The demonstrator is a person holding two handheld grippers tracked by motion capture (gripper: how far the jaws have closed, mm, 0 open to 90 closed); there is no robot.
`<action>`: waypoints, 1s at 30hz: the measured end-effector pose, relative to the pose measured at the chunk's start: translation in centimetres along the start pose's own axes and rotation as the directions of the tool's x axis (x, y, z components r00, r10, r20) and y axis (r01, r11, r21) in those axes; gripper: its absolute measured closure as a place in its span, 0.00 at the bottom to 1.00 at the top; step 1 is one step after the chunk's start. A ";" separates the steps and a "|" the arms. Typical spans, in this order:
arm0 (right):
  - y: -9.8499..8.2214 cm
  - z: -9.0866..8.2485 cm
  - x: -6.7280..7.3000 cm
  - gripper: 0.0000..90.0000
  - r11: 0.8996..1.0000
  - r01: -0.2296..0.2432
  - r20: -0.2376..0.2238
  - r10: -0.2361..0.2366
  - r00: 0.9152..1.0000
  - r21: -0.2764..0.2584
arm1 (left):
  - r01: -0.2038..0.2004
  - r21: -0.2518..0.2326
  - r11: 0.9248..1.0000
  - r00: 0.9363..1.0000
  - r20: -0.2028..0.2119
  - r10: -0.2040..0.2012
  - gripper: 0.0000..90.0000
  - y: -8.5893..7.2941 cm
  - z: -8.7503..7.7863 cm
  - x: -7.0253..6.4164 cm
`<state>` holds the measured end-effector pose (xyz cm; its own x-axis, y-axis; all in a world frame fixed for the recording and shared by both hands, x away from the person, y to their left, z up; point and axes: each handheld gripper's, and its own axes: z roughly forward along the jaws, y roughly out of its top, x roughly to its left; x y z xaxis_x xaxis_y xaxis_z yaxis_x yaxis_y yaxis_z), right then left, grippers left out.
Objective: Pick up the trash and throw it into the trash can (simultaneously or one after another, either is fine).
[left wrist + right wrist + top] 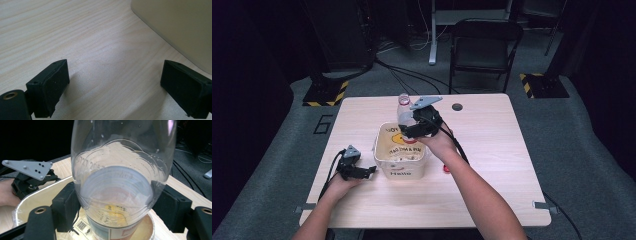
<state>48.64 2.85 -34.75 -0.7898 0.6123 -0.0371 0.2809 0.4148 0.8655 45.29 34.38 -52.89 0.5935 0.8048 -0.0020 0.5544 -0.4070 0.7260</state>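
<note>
Bottle over the tub, ready to go in

Bottle (404,111) hangs clamped in the right tool (418,126), whose pads press on its clear belly from both sides; in the right gripper view the bottle (120,187) sits between the jaws, its labelled end pointing down at the tub (30,202) beneath. A drop of liquid clings inside. The step in hand looks like lowering the bottle into the tub (384,162), which stands on the surface (492,150) directly under the tool.

Left tool (357,171) rests low on the surface just beside the tub's near left wall, jaws spread wide with nothing between them; the left gripper view has the tub's wall (180,27) ahead of its right jaw.

Next move, as I judge it: bring the bottle down until its end meets the tub's floor, keeping it clear of the rim, then ease the jaws apart. The left tool may need to steady the light tub.
</note>
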 end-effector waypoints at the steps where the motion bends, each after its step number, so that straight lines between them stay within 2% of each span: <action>1: -0.1 0.1 0.0 0.29 1.000 0.001 0.001 -0.001 1.000 0.002 | -0.001 -0.002 1.000 1.000 -0.002 0.001 0.09 0.0 0.0 0.0; 3: -0.3 0.3 -0.1 0.29 1.000 0.006 0.006 -0.006 1.000 0.004 | -0.002 -0.002 1.000 1.000 -0.002 0.002 0.09 0.0 0.0 0.0; 5: -0.5 0.4 -0.1 0.29 1.000 -0.008 0.010 0.008 1.000 0.014 | -0.002 -0.002 1.000 1.000 -0.002 0.002 0.09 0.0 0.0 0.0; 11: -1.0 1.1 -0.2 0.29 1.000 0.004 0.021 -0.004 1.000 0.027 | 0.000 0.000 1.000 1.000 0.000 0.000 0.09 0.0 0.0 0.0; 30: -2.3 2.1 -0.2 0.29 0.999 0.009 0.041 -0.011 0.999 0.041 | 0.001 0.001 1.000 1.000 0.000 -0.001 0.09 0.0 0.0 0.0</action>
<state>49.32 3.18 -37.76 -0.7697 0.6349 -0.0670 0.2957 0.4475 0.8440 45.28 34.37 -52.90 0.5932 0.8051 -0.0030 0.5554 -0.4065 0.7255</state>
